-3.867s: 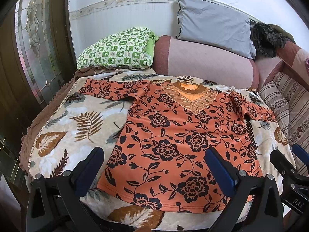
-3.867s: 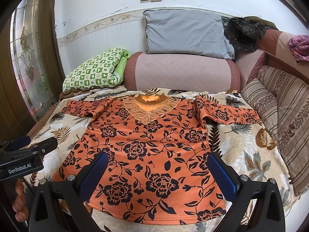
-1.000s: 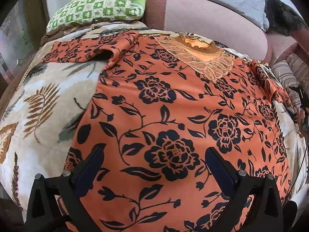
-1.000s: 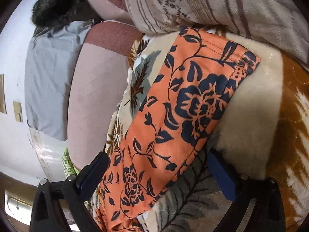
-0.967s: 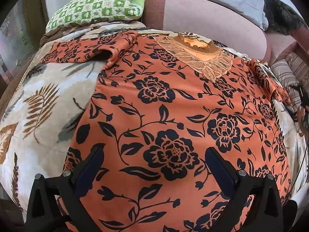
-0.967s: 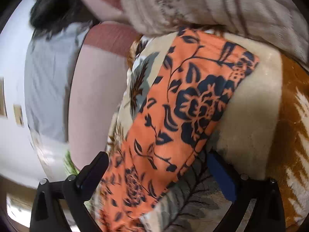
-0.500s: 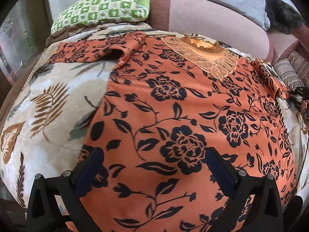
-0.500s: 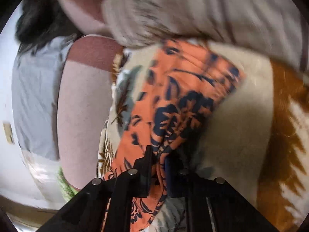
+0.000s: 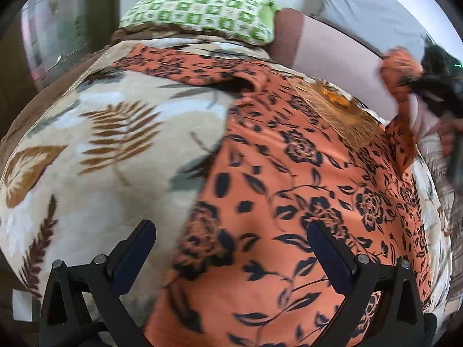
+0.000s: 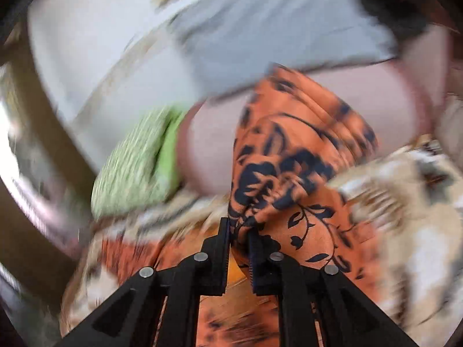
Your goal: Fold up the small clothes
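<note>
An orange shirt with black flowers [image 9: 289,188] lies spread on a leaf-patterned blanket [image 9: 101,144]. My left gripper [image 9: 230,231] is open just above the shirt's near left edge, with nothing between its fingers. My right gripper [image 10: 239,231] is shut on the shirt's right sleeve [image 10: 289,159] and holds it up off the blanket. In the left wrist view the raised sleeve [image 9: 400,66] hangs at the far right from the blurred right gripper [image 9: 434,86]. The other sleeve [image 9: 179,63] lies flat at the back left. The right wrist view is heavily blurred.
A green checked pillow [image 9: 202,11] and a grey pillow [image 9: 370,8] rest behind the shirt, on and above a pink bolster [image 9: 332,55]. A person's hand [image 9: 445,136] shows at the right edge. The blanket drops away at the left and near edges.
The right gripper shut on the right sleeve's cuff, then swung up and across with it while rolling. The left gripper slid sideways over the shirt's left edge and stayed open.
</note>
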`<action>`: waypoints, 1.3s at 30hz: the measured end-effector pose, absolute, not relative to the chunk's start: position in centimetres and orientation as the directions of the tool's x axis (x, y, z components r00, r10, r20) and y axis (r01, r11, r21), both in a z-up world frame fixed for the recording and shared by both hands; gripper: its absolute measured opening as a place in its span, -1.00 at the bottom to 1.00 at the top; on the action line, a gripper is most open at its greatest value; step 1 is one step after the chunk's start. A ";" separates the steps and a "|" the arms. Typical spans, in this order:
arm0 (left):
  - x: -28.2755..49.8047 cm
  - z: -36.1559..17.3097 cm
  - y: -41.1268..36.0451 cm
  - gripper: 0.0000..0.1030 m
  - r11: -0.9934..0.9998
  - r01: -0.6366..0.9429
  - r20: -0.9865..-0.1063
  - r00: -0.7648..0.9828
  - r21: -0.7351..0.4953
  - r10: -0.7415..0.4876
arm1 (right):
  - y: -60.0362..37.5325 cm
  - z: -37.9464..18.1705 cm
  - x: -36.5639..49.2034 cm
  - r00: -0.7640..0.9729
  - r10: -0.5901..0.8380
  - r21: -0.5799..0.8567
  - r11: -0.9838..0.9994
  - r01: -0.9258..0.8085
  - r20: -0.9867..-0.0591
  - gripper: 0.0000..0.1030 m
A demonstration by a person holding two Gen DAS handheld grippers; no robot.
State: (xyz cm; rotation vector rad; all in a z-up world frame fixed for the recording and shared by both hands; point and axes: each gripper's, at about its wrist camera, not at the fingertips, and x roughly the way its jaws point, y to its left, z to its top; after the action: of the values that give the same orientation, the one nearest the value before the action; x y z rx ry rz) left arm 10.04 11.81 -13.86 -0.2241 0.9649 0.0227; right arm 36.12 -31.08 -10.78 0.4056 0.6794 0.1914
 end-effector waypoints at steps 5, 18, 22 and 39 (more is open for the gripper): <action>9.1 -13.6 14.9 1.00 0.960 -0.170 -0.814 0.575 -0.221 -0.086 | -17.8 -23.1 39.4 0.451 0.308 0.275 0.951 -0.138 -0.838 0.23; 9.0 -13.1 14.2 1.00 0.968 -0.132 -0.804 0.587 -0.212 -0.096 | -21.5 -20.5 37.4 0.531 0.555 0.617 0.783 -0.074 -0.641 0.73; 9.2 -12.9 13.7 1.00 0.973 -0.119 -0.815 0.571 -0.198 -0.096 | -21.6 -23.9 39.1 0.464 0.680 0.777 0.628 0.032 -0.568 0.83; 12.7 -11.7 18.8 1.00 0.938 -0.209 -0.798 0.594 -0.277 -0.103 | -45.1 -23.9 29.8 0.679 0.494 0.800 0.551 0.238 -0.543 0.81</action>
State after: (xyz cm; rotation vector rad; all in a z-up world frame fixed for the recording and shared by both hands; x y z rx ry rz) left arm 12.67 18.80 -11.67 -0.3619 0.9377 0.0631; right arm 29.80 -45.05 -23.91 1.0058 0.8445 0.1747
